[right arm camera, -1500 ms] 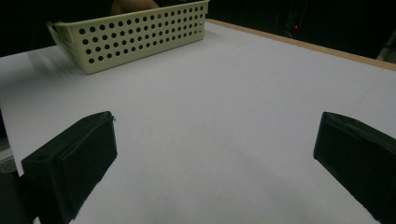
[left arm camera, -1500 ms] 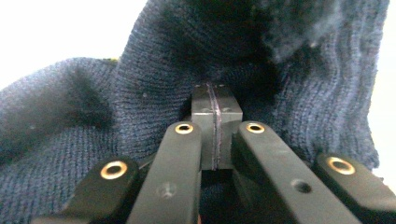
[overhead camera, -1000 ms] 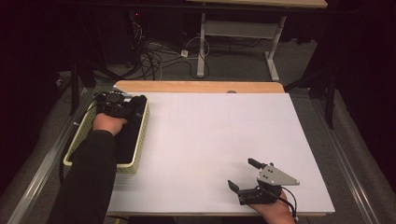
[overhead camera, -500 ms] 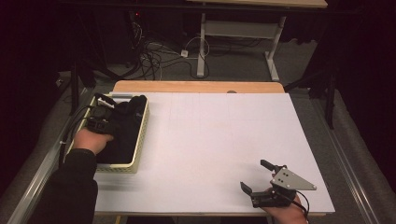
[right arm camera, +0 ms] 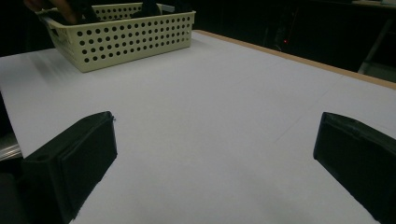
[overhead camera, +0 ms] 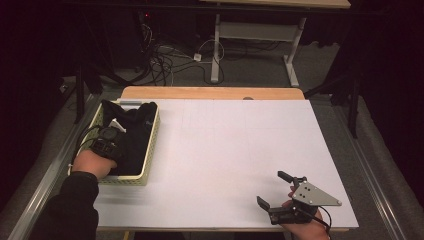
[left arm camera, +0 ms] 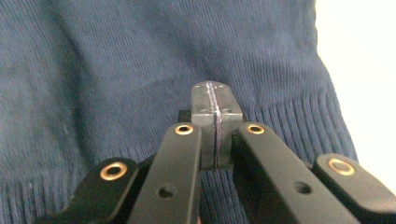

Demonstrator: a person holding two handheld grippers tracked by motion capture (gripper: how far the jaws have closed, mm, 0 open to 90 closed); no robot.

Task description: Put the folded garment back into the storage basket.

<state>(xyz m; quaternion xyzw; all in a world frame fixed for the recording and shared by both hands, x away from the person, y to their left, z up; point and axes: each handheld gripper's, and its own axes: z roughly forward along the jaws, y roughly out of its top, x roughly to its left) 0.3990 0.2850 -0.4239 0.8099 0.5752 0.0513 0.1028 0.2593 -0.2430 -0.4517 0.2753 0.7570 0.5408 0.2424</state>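
Note:
A cream perforated basket (overhead camera: 150,159) stands at the table's left edge with a dark blue knit garment (overhead camera: 134,131) piled in it. My left gripper (overhead camera: 107,142) is down inside the basket's near end, on the garment. In the left gripper view its jaws (left arm camera: 215,95) are pressed together, nothing visible between the pads, with the ribbed blue knit (left arm camera: 116,70) right behind them. My right gripper (overhead camera: 272,189) rests at the table's near right with its jaws wide apart and nothing between them. Its own view shows the open gripper (right arm camera: 215,135) over bare white table, and the basket (right arm camera: 126,39) far off.
The white table top (overhead camera: 230,150) stretches between the basket and the right gripper. A wooden strip (overhead camera: 210,93) runs along its far edge. Behind it are floor cables (overhead camera: 170,55) and another table's legs (overhead camera: 216,50).
My left hand has drawn back from the far end of the basket toward its near left corner. The right gripper has barely shifted and its jaws remain apart.

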